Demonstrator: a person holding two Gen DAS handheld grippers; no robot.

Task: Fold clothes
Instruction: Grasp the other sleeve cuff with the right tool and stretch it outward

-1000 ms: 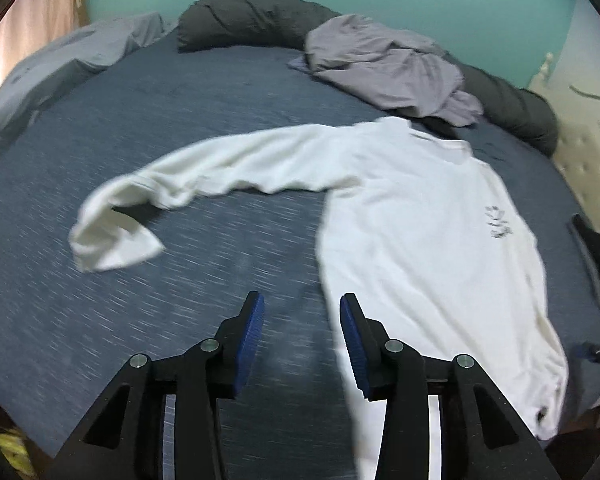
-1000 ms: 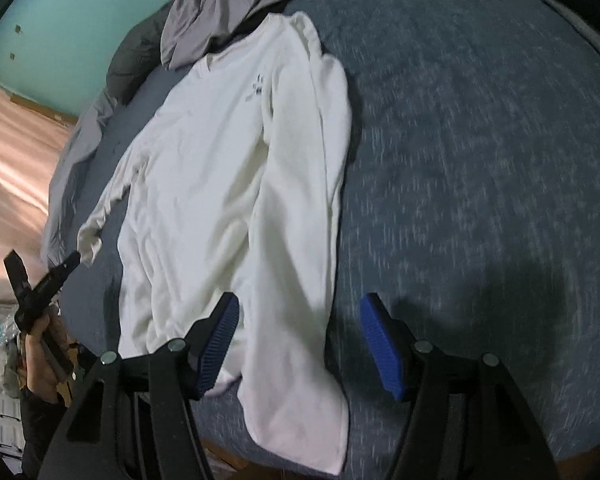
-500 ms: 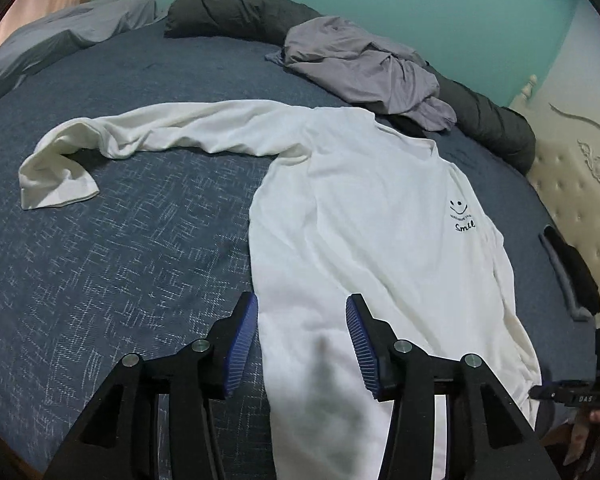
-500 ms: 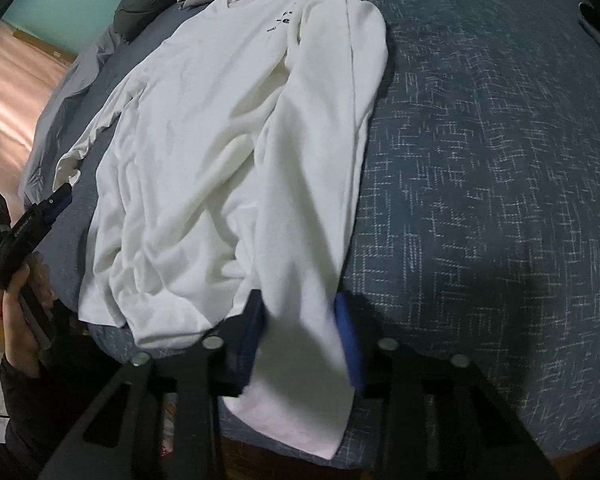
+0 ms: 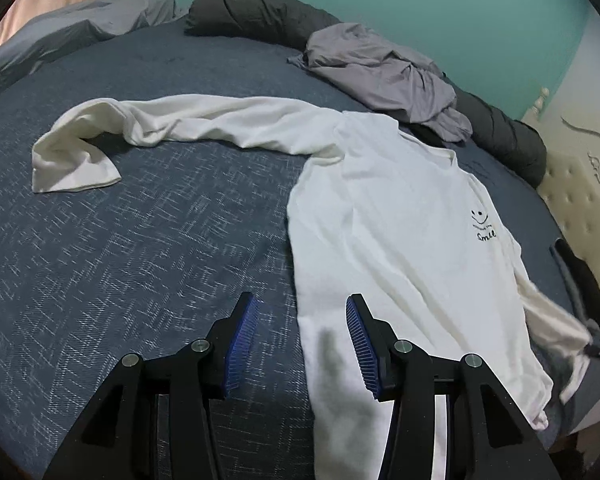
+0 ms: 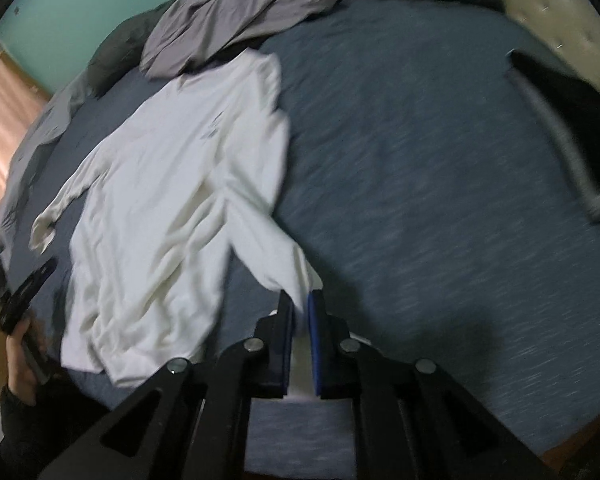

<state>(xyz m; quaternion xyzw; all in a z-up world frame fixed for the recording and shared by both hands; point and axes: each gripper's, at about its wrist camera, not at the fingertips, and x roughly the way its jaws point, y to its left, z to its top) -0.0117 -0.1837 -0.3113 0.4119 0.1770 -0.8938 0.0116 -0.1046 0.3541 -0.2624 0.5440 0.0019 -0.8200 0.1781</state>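
My right tool (image 6: 300, 306) is closing, pinching the white sweatshirt's (image 5: 400, 240) sleeve cuff (image 6: 296, 276) to fold it inward, while my left tool (image 5: 300, 332) hangs spread over the hem.

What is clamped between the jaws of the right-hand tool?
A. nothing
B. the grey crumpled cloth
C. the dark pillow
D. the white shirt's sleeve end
D: in the right wrist view the right gripper is closing its jaws on the sleeve of the white shirt.

Shirt (image 5: 400, 240) on bed (image 5: 140, 260), apparently before pillows (image 5: 256, 12).
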